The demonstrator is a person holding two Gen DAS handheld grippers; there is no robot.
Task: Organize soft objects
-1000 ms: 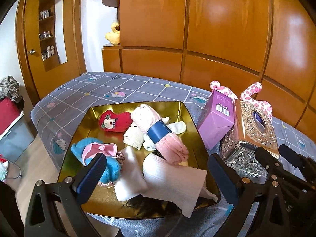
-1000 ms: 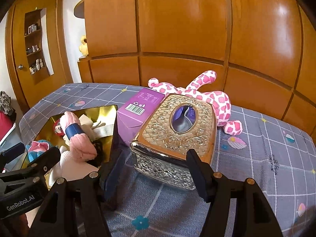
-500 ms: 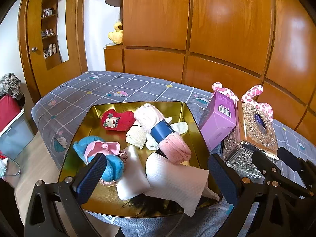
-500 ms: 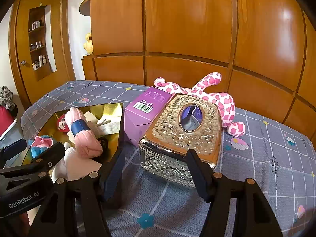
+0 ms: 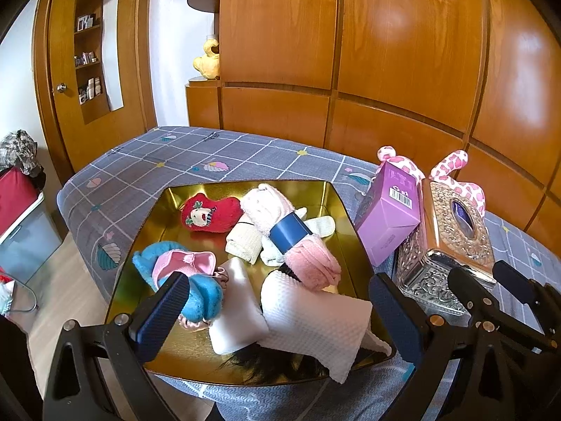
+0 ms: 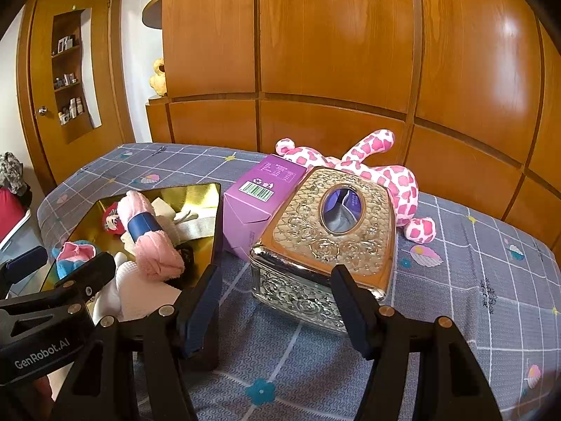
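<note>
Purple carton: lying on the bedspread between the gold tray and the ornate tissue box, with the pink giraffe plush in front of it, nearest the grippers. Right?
Not quite. The purple carton does lie between the gold tray and the ornate tissue box, but the pink giraffe plush lies behind it, toward the wooden panelling. The right wrist view shows this.

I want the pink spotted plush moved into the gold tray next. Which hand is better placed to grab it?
Right, probably: the right gripper is open and faces the plush beyond the ornate box; the left gripper hovers over the tray.
</note>
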